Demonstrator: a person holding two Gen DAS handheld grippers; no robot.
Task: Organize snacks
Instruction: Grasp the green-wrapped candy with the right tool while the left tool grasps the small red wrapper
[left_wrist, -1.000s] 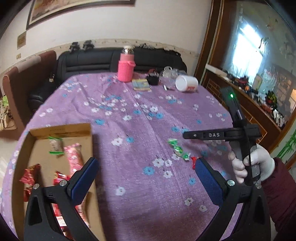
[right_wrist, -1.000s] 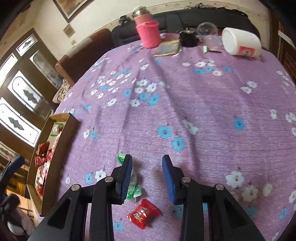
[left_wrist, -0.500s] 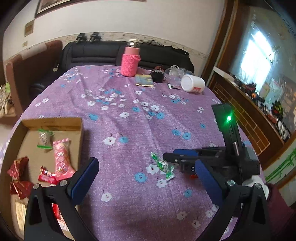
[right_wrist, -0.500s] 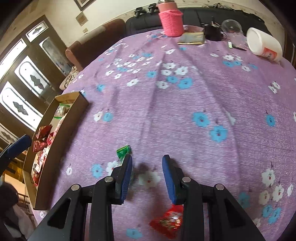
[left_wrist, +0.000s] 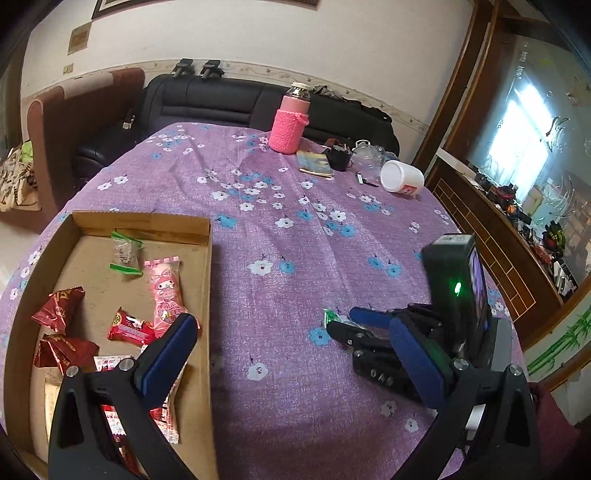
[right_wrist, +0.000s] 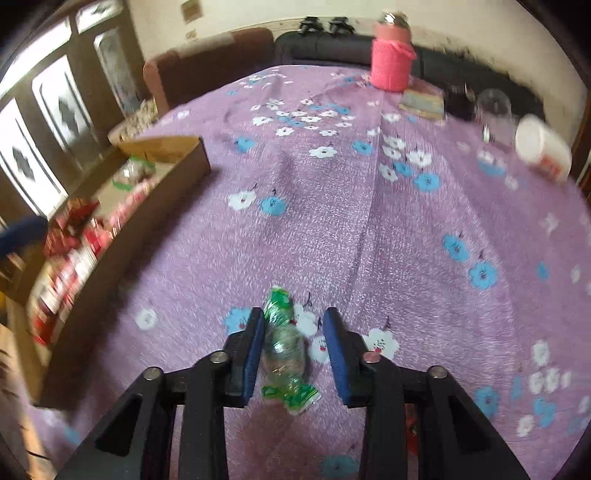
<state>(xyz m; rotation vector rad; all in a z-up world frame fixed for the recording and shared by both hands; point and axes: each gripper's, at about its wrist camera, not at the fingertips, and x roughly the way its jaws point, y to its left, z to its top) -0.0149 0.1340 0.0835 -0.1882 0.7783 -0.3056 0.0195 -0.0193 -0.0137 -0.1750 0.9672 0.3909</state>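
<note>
Round worktop (left_wrist: 295, 258) under a purple cloth printed with blue and white flowers.

On its left side, an open cardboard box (left_wrist: 207, 236) holding snacks.

Left tongs (left_wrist: 291, 323) released and spread wide, with nothing between the pads, one pad over the box and the other over the bare cloth.

Right tongs (right_wrist: 294, 314) pointing down at the cloth and closing. One pad touching the green candy (right_wrist: 282, 339) lying between them, the other pad apart from it. Letters reading something like "DAS" on the body of these tongs in the left view.

At the far edge, a bottle in a pink knitted sleeve (left_wrist: 288, 125), and near it a white jar (left_wrist: 402, 179) on its side, its red label too small to read.

In the box, a pink packet (left_wrist: 166, 291) with a cartoon figure, print illegible. Beside it a clear bag with green ends (left_wrist: 125, 254) and red wrappers (left_wrist: 131, 326), their writing blurred.

Green candy on the cloth, well apart from the box.
</note>
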